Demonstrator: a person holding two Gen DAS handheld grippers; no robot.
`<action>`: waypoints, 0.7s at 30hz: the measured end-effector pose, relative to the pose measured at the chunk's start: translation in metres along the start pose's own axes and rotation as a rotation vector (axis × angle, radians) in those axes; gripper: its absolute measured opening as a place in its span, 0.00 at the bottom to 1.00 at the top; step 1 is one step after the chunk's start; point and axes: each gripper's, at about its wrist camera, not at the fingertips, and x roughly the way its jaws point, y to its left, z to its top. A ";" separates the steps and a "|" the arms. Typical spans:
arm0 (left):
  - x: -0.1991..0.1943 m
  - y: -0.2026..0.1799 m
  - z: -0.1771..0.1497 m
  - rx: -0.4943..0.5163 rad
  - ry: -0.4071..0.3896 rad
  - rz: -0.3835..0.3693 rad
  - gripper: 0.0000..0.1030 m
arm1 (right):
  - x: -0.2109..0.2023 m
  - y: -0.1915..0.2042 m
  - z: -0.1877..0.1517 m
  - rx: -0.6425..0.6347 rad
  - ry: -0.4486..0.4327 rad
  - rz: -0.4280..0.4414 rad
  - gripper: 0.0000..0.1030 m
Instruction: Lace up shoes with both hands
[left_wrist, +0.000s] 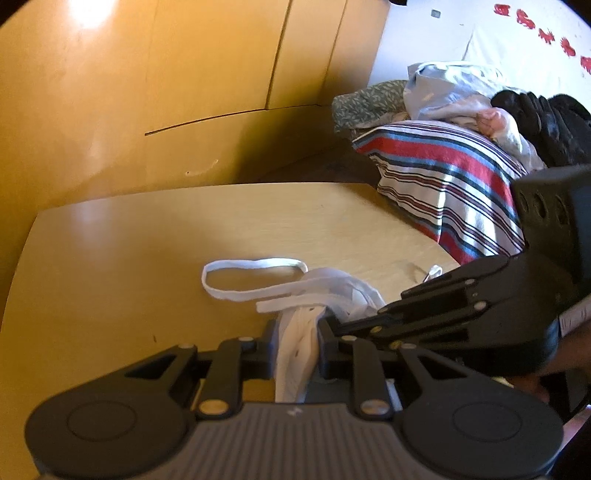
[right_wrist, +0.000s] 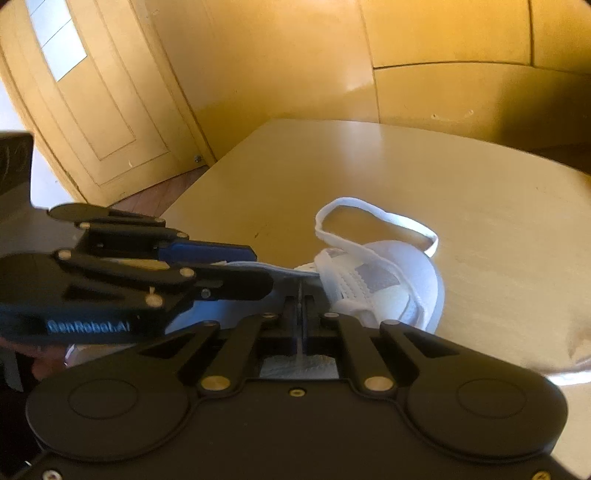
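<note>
Your left gripper pinches the tongue of the white shoe on the pale wooden table; your right gripper is pressed shut on the lace, beside a striped bed and yellow door

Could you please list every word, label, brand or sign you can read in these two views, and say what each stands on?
"GenRobot.AI": pale blue print on the side of the left gripper, seen in the right wrist view; slightly blurred.
Red marks on the white surface, left wrist view: too blurred to read.
Small pale mark on the left gripper's grey body: too small to read.
Shoe: no readable text.
</note>
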 end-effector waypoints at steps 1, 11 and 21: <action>0.000 0.000 0.000 0.000 0.000 0.001 0.22 | 0.001 -0.005 0.000 0.033 0.005 0.014 0.00; 0.000 0.003 0.001 -0.003 -0.002 0.005 0.22 | 0.002 -0.009 0.000 0.064 -0.013 0.020 0.00; 0.000 0.001 0.000 0.003 0.004 -0.002 0.22 | 0.003 -0.007 0.001 0.054 -0.012 0.010 0.00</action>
